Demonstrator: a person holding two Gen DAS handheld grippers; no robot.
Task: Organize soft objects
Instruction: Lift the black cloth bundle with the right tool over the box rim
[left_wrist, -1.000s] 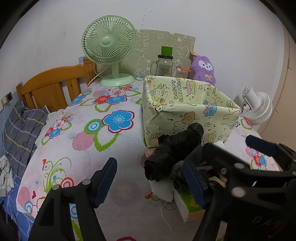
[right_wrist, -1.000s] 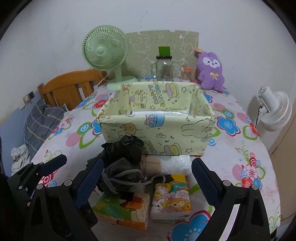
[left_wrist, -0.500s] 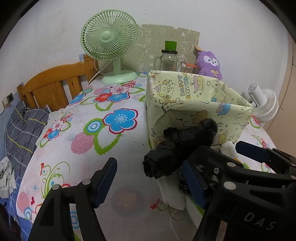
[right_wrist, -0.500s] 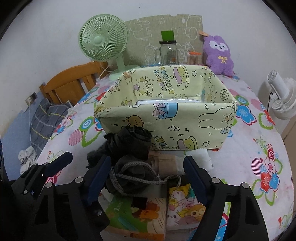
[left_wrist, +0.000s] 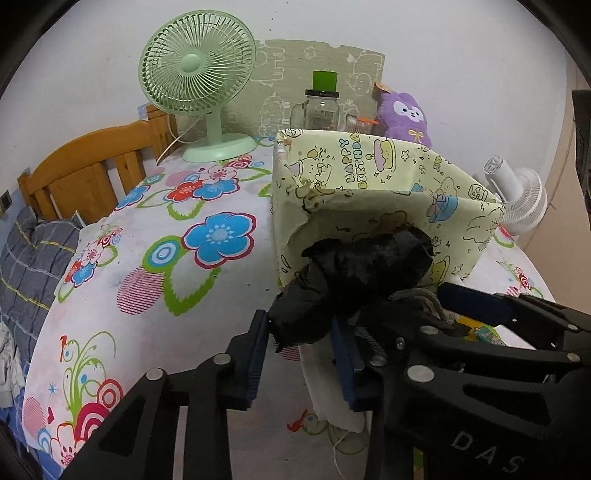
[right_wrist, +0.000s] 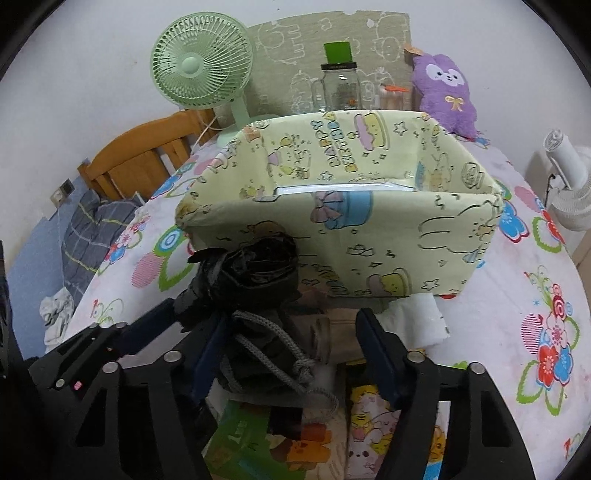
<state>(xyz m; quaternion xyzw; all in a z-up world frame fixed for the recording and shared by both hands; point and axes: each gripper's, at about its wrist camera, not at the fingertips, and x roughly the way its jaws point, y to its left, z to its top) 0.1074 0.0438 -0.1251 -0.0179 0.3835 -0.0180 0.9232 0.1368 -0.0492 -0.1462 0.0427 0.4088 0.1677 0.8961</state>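
The black bundle (left_wrist: 354, 280) lies with its long axis slanting from the near left up toward the yellow box (left_wrist: 369, 192), its far end resting against the box's front wall. It looks like crinkled, shiny black fabric rolled into a fat tube, with folds bunching at the near end. It sits on top of a pile in front of the box, on the flowered tabletop (left_wrist: 147, 266).

The left hand-held gripper (left_wrist: 301, 345) is closing, its blue pads now on either side of the bundle's near end and pinching it (half a second ago they stood wide with nothing between them).

The right hand-held gripper (right_wrist: 286, 350) is closing too, narrower than a second ago. Between its fingers lie a grey drawstring pouch (right_wrist: 266, 350) and a tan roll (right_wrist: 332, 332), and I cannot tell if the pads press them yet. Both views sit nearer the pile than before.
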